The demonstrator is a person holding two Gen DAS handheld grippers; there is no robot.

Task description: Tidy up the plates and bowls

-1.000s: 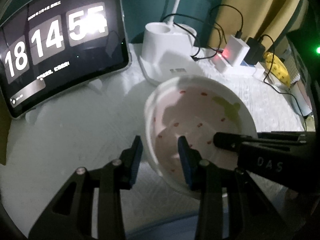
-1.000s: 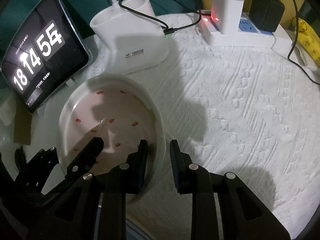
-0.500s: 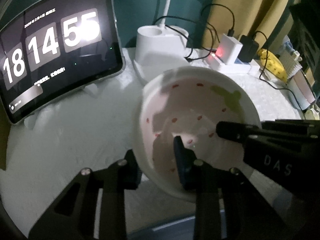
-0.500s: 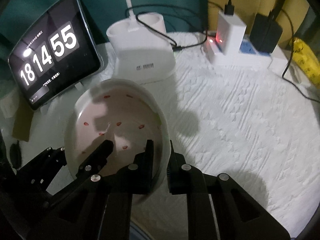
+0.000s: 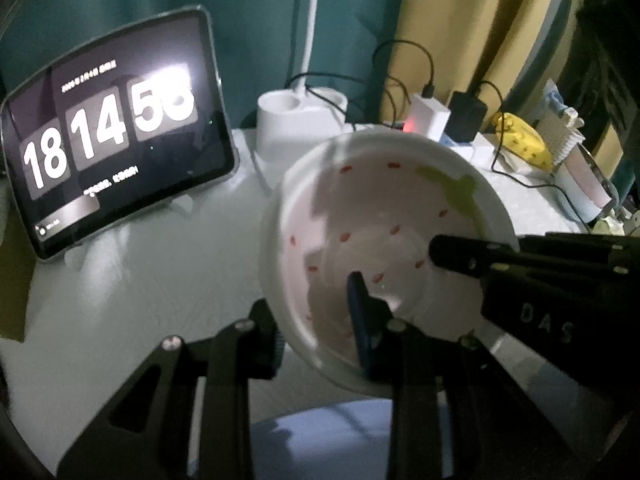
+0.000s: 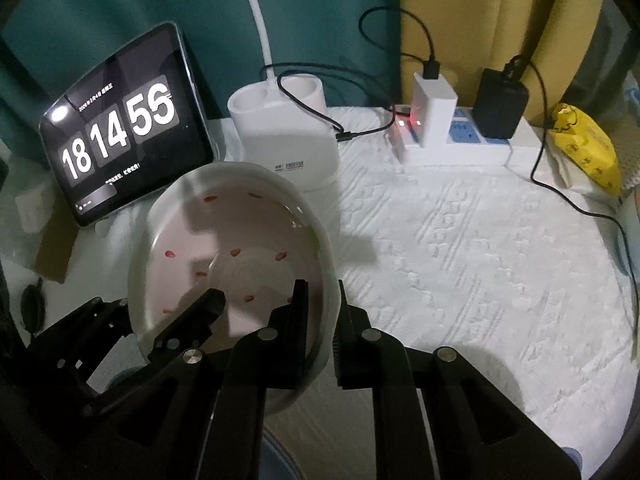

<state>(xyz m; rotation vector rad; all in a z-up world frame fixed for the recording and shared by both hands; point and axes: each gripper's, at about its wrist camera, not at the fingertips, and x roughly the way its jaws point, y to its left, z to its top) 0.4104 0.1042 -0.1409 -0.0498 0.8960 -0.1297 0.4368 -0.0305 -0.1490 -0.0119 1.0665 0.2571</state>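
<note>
The left gripper (image 5: 320,320) and right gripper (image 6: 320,312) each clamp opposite rims of one bowl (image 5: 384,216), lifted and tilted above the white textured cloth (image 6: 480,248); the outer fingers are hidden behind its wall; white inside, red flecks, a green smear; the frame is blurred; beyond stands a tablet clock (image 6: 120,128).

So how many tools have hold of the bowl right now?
2. The left tool pinches the left rim of the white red-speckled ceramic bowl, one finger inside. The right tool pinches the opposite rim. The bowl's underside is hidden.
</note>
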